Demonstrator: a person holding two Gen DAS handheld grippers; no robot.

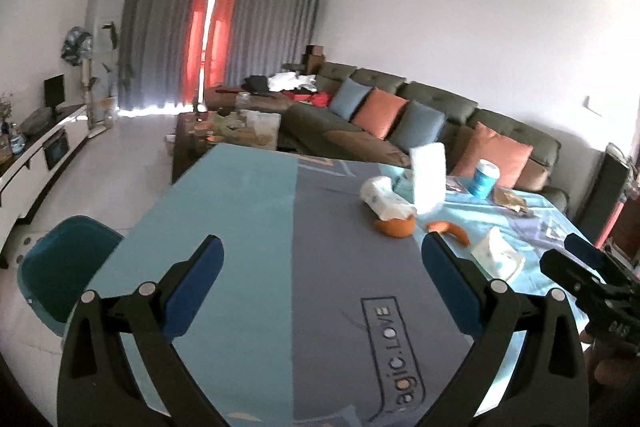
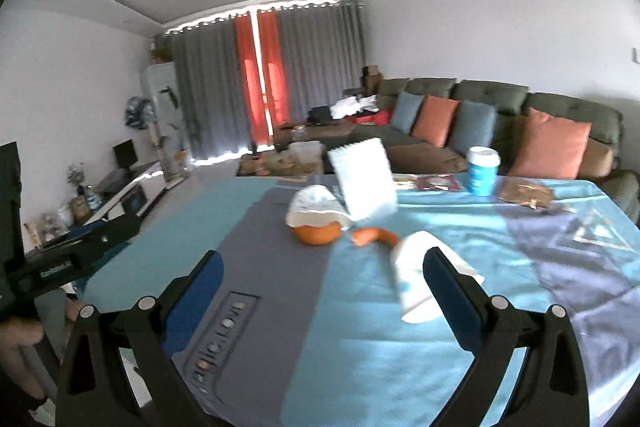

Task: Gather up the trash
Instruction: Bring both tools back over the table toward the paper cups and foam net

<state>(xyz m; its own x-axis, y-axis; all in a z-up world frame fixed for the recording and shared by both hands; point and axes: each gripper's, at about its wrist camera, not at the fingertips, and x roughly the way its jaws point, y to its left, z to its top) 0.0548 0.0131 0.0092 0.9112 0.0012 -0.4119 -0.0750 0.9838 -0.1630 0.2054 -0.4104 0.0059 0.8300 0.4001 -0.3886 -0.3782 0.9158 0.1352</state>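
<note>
Both hand-held grippers hang over the near part of the bench (image 1: 256,211), the left hand-held gripper (image 1: 322,263) and the right hand-held gripper (image 2: 322,275) each spread wide with nothing between the blue pads. The near and left stretches of the bench's blue and grey cloth lie bare up to the left edge, beside which a teal chair (image 1: 60,267) stands on the floor. The trash sits toward the middle and right: an orange peel (image 2: 316,233) under a crumpled tissue (image 2: 316,209), a curled peel strip (image 2: 376,235) just right of it, a white wrapper (image 2: 416,275) partly behind the right hand-held gripper's right finger, and farther off an upright white bag (image 2: 364,179) and a blue cup (image 2: 482,171) near the far edge.
</note>
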